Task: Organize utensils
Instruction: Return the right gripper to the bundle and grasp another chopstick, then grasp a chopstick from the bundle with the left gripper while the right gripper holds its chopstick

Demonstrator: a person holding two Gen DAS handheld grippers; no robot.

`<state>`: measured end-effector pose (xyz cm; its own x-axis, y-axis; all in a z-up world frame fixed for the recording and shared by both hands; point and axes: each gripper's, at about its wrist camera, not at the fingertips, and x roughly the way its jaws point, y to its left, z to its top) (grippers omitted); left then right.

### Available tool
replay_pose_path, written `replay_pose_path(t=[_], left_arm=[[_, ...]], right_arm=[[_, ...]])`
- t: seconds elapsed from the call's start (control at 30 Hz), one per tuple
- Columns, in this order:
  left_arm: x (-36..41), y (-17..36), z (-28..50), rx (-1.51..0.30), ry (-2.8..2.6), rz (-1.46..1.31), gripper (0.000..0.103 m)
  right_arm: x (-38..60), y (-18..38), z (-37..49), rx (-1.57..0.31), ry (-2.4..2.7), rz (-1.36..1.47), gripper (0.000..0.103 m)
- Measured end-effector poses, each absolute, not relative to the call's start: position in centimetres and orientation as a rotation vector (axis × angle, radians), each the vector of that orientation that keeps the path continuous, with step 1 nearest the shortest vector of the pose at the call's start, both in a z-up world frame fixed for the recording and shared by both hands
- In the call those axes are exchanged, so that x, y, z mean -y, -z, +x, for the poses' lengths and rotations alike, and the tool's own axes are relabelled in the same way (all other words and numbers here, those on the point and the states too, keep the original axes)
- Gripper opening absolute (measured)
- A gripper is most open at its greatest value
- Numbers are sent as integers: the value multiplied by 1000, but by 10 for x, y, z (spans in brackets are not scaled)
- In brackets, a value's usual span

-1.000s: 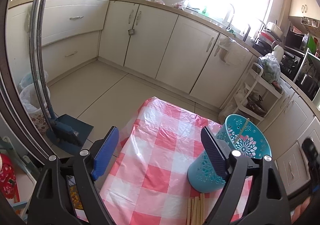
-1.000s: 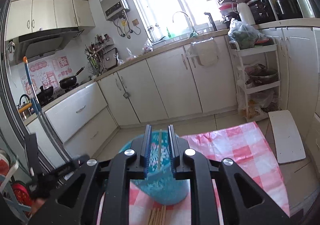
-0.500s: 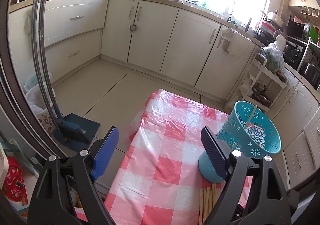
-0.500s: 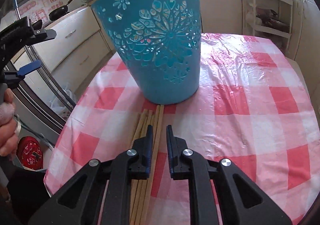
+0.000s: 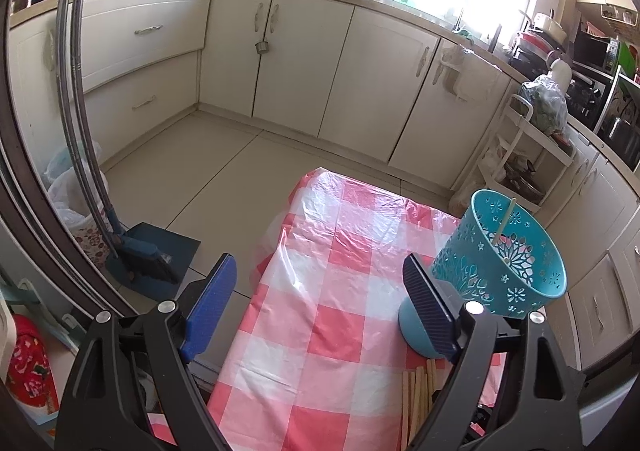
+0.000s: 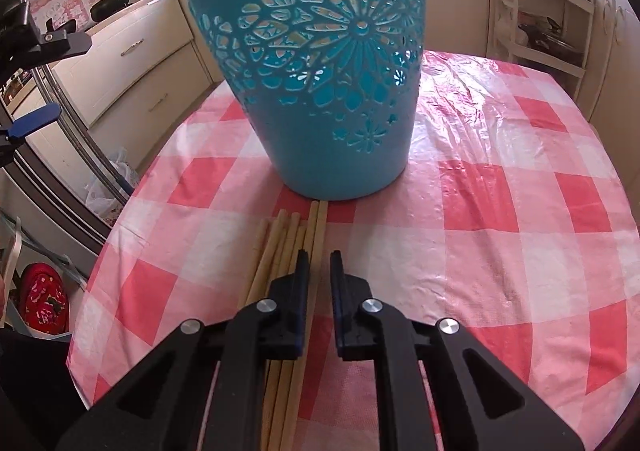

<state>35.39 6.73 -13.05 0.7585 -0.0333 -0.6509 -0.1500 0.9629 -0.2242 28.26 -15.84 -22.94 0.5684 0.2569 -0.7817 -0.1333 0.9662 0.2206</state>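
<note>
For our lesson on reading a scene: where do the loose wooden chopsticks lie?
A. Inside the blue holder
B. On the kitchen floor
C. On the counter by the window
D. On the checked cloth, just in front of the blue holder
D: the chopsticks lie flat on the cloth, their tips near the base of the holder.

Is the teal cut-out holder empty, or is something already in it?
Not empty: one pale chopstick stands inside the teal cut-out plastic holder, leaning against its rim.
</note>
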Motion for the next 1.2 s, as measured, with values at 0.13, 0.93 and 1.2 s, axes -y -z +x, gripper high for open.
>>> replay_pose_path(t=[0.13,0.93,1.2], left_arm=[[-64,134,355,-722,-63,-257,81],[34,238,334,-1068,103,112,83],[42,246,333,-1072,111,116,83]], right_arm=[[158,229,281,-938,-227,126,11],[185,228,214,-987,-199,154,6],[193,229,215,-964,-229,183,6]])
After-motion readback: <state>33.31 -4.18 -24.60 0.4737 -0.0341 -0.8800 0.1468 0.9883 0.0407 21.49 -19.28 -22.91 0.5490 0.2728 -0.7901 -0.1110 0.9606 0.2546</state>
